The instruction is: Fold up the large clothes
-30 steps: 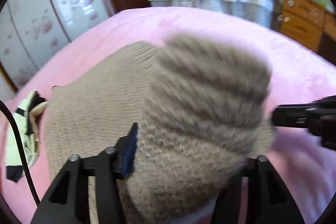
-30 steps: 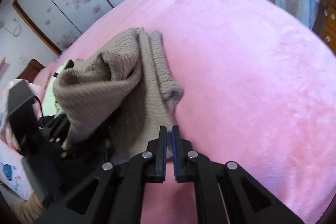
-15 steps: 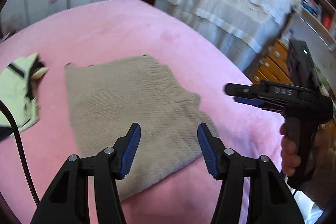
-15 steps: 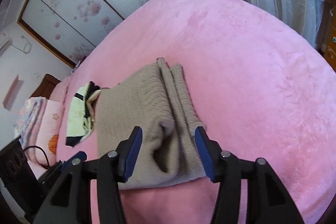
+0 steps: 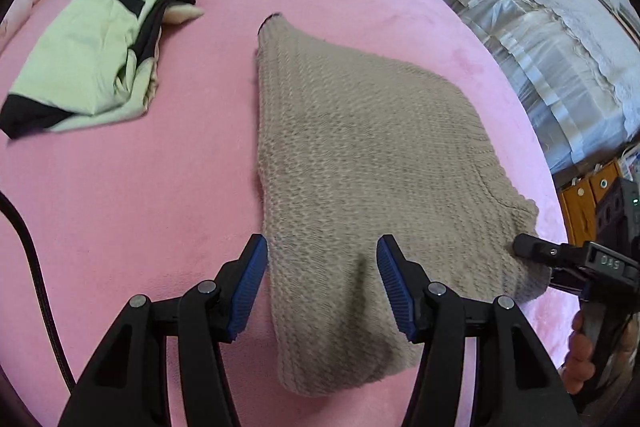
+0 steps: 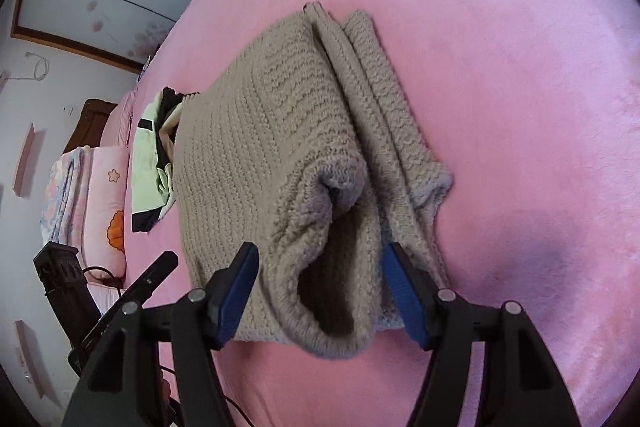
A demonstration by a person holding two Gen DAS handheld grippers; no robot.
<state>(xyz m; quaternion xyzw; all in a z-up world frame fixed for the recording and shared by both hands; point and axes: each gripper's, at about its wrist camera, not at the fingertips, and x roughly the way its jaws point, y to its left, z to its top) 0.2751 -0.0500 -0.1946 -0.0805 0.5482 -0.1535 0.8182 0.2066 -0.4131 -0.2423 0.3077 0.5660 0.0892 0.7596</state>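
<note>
A beige knitted sweater (image 5: 360,147) lies folded on the pink bed (image 5: 140,207). My left gripper (image 5: 322,283) hovers open over its near end, blue pads apart and not pressing the knit. In the right wrist view the sweater (image 6: 260,147) shows stacked folds and a gaping ribbed opening at its near end. My right gripper (image 6: 320,291) is opening, that ribbed end lies between its jaws, and the pads do not press it. The left wrist view shows the right gripper (image 5: 536,263) at the sweater's right corner, held by a hand (image 5: 580,355).
A pale green and black garment (image 5: 92,67) lies crumpled left of the sweater. Pillows (image 6: 108,195) sit at the bed's head. Cloth-covered furniture (image 5: 540,47) and wooden drawers (image 5: 588,195) stand beyond the bed's right side. A black cable (image 5: 36,267) trails at the left.
A second ago my left gripper held a raised bunch of sweater and my right was shut on its edge. Both have let go; the sweater lies folded flat. The left gripper swung sideways.
</note>
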